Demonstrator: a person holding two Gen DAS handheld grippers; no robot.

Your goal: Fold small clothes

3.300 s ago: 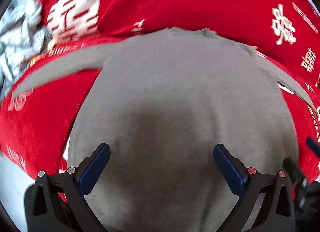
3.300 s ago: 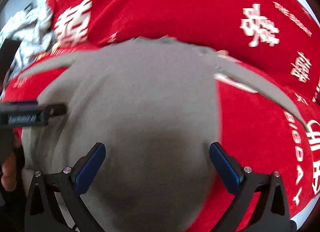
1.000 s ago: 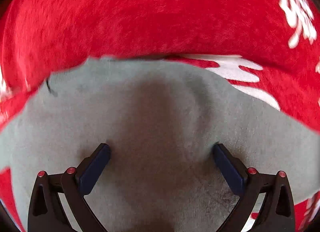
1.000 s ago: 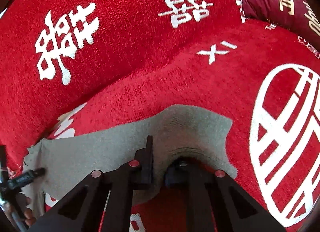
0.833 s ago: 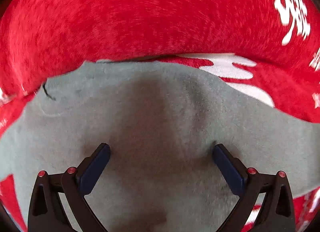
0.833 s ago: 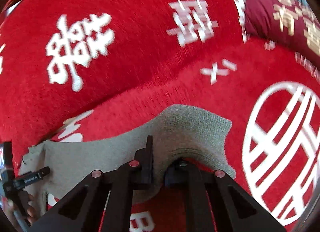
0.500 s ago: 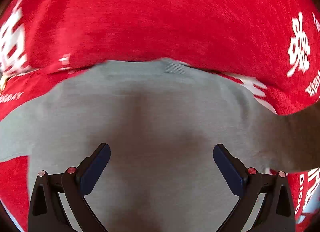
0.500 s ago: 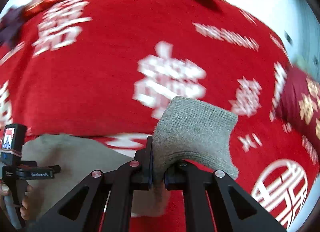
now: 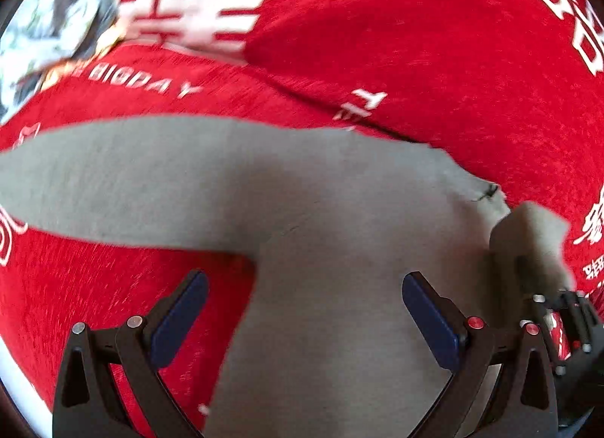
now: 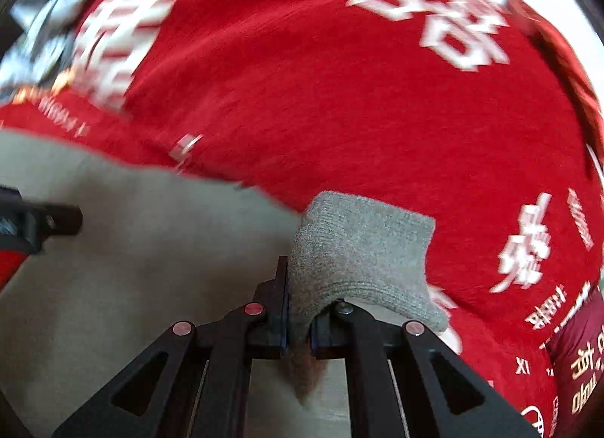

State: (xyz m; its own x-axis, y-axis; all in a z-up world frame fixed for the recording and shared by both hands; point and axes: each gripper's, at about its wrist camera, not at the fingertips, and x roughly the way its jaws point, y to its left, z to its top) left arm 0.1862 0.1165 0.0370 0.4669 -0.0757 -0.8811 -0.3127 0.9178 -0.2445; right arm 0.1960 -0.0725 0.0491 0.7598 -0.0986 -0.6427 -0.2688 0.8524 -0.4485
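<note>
- Grey sweater (image 9: 339,211) lies flat on red printed cover (image 9: 415,41), body near, one sleeve (image 9: 113,173) stretched out to the left.
- R gripper (image 10: 298,328): jaws pressed together, pinching the other sleeve's cuff (image 10: 362,249), cuff lifted over the body's right side.
- L gripper (image 9: 302,306): jaws spread wide, nothing between pads, hovering over the body.
- Progress est: early. Right sleeve fold underway, not laid down yet.
- Left to do: left sleeve in, then body fold.
- Patterned cloth pile (image 9: 49,22) far left, untouched.
</note>
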